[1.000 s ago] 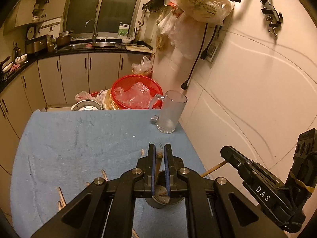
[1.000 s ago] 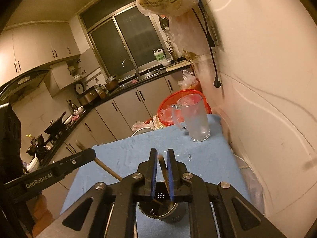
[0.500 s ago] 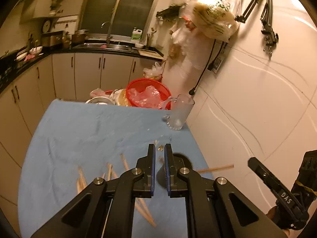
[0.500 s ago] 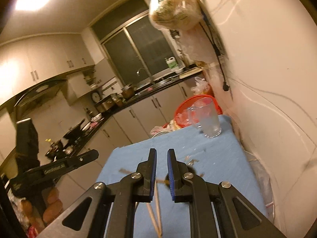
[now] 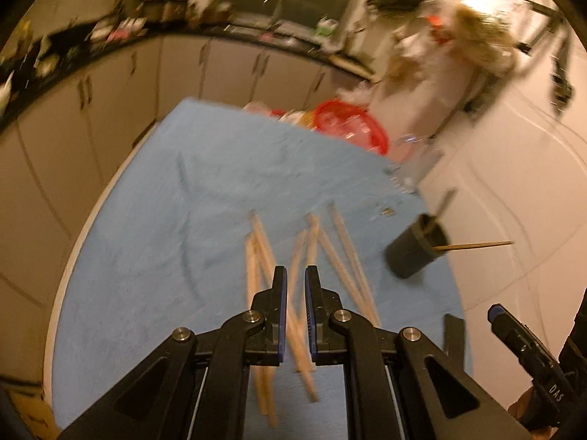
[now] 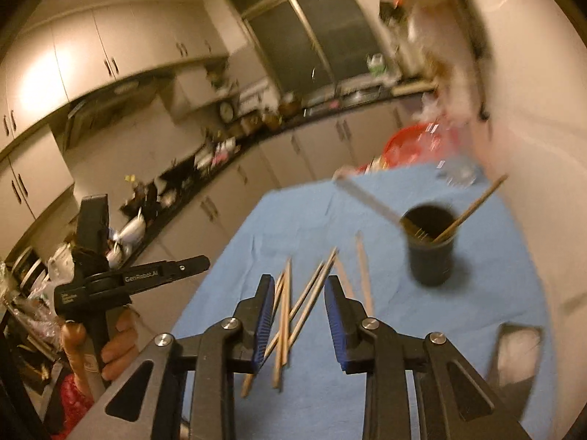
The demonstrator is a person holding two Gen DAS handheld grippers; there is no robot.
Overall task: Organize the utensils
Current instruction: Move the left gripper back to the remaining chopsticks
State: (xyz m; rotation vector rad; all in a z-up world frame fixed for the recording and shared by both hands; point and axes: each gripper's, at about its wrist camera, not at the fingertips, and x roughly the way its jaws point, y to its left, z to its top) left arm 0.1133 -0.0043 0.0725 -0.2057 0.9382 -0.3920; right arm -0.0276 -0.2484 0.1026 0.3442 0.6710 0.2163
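Several wooden chopsticks point(image 5: 332, 256) lie scattered on the blue cloth, also in the right wrist view point(image 6: 308, 293). A dark utensil cup point(image 5: 416, 249) stands at the right with a wooden chopstick and a metal piece leaning in it; it also shows in the right wrist view point(image 6: 433, 249). My left gripper point(image 5: 295, 275) hovers over the near chopsticks, jaws nearly shut with a narrow gap, holding nothing. My right gripper point(image 6: 299, 286) is open and empty above the chopstick pile.
The blue cloth point(image 5: 165, 220) covers the table. A glass mug point(image 5: 418, 168) and a red basin point(image 5: 352, 128) sit at the far right end. A white wall runs along the right. Kitchen cabinets stand to the left and behind. Both views are blurred.
Both grippers have pulled up and back from the cup. The right gripper has opened. Chopsticks it and the left held over the cup now stand in the cup.
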